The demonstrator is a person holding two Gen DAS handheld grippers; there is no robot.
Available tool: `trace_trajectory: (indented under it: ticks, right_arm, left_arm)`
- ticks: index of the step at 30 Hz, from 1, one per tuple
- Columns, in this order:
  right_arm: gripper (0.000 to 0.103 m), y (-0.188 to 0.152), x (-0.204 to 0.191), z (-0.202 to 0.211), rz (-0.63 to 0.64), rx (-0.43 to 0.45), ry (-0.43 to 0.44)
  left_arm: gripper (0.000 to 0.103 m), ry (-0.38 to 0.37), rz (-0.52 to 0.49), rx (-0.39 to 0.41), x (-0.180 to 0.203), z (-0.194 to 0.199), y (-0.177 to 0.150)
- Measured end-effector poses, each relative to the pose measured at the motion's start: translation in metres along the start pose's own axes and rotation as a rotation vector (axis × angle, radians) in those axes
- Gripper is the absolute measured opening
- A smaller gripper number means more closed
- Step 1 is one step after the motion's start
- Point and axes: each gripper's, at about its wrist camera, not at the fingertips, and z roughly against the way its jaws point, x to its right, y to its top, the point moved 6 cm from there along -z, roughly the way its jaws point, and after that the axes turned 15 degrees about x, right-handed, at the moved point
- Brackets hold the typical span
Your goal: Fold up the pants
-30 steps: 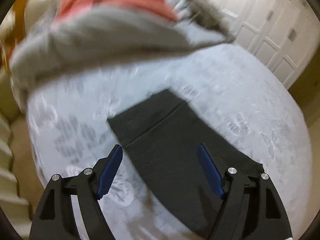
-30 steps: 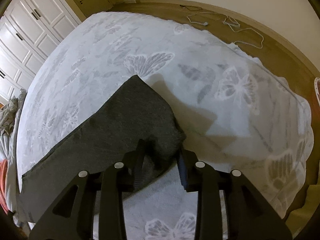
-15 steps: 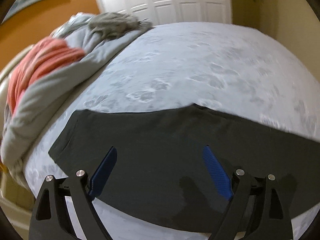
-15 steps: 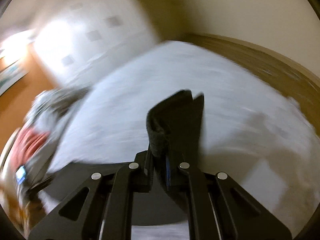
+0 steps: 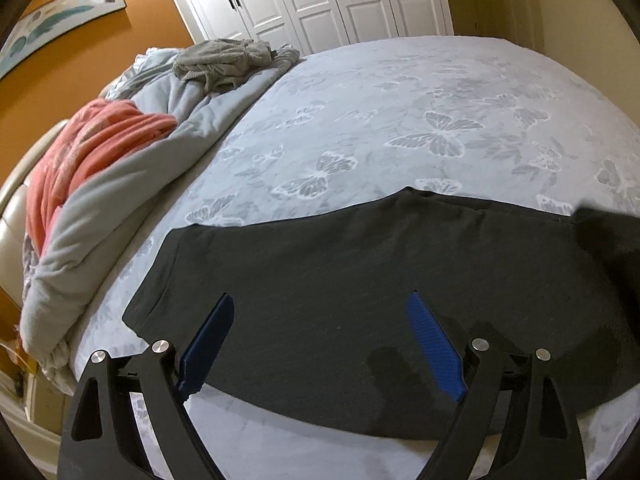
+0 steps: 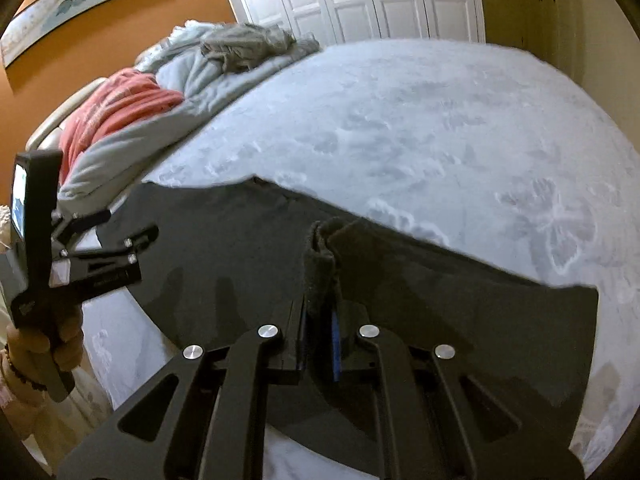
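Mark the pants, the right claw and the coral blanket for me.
pants (image 5: 340,264), left wrist view, flat middle of fabric
right claw (image 6: 320,304), right wrist view, between tips pinching fabric
coral blanket (image 5: 92,148), left wrist view, bunched middle

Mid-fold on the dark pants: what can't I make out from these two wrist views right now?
- Pants, left wrist view: right end hidden behind a dark blur at the frame edge.
- Pants' near hem, right wrist view: covered by the right gripper and its frame.
- Bedspread pattern, right wrist view: motion-blurred.
- Left gripper: whether it touches the cloth is unclear.
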Motion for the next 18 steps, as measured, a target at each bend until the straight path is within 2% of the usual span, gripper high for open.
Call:
trace_trajectory:
  ticks: [1, 2, 3, 4, 5, 6, 8, 9, 11, 12, 14, 16, 18]
  right_arm:
    - [0.017, 0.002, -0.005, -0.001, -0.005, 0.018, 0.017]
    - [0.045, -0.001, -0.012, -0.001, -0.012, 0.017, 0.04]
    - [0.068, -0.004, -0.018, -0.008, -0.012, -0.019, 0.067]
    - [0.065, -0.013, -0.023, -0.017, 0.019, -0.084, 0.061]
    - [0.063, -0.015, -0.028, -0.014, 0.054, -0.084, 0.036]
    - [0.063, -0.011, -0.027, -0.009, 0.077, -0.07, 0.029]
    - [0.065, 0.013, -0.006, 0.026, 0.077, 0.019, -0.025]
    - [0.071, 0.02, 0.007, 0.04, 0.056, 0.046, -0.059]
    - [0.077, 0.024, 0.055, 0.076, -0.013, 0.068, -0.185]
    - [0.077, 0.014, 0.088, 0.089, -0.077, 0.031, -0.264]
    - [0.073, -0.009, 0.126, 0.098, -0.209, -0.051, -0.331]
    - [0.072, -0.037, 0.152, 0.1, -0.362, -0.119, -0.331]
    - [0.072, -0.052, 0.152, 0.096, -0.383, -0.152, -0.297]
  left_arm:
    - [0.087, -0.011, 0.007, -0.001, -0.004, -0.001, -0.002]
    - [0.087, -0.018, 0.011, -0.006, -0.008, -0.002, -0.004]
    - [0.087, -0.023, 0.016, -0.015, -0.011, -0.003, -0.007]
    - [0.087, -0.033, 0.025, -0.031, -0.015, -0.005, -0.01]
    - [0.087, -0.043, 0.036, -0.046, -0.019, -0.007, -0.013]
    - [0.087, -0.043, 0.046, -0.053, -0.022, -0.008, -0.015]
    - [0.087, -0.05, 0.075, -0.061, -0.031, -0.007, -0.016]
    - [0.087, -0.051, 0.088, -0.059, -0.037, -0.007, -0.017]
    - [0.087, -0.049, 0.102, -0.058, -0.042, -0.006, -0.017]
    - [0.087, -0.055, 0.111, -0.062, -0.044, -0.006, -0.018]
    - [0.087, -0.096, 0.147, -0.086, -0.042, -0.006, -0.02]
    - [0.087, -0.157, 0.195, -0.118, -0.036, -0.007, -0.02]
    - [0.087, -0.205, 0.235, -0.141, -0.028, -0.007, -0.019]
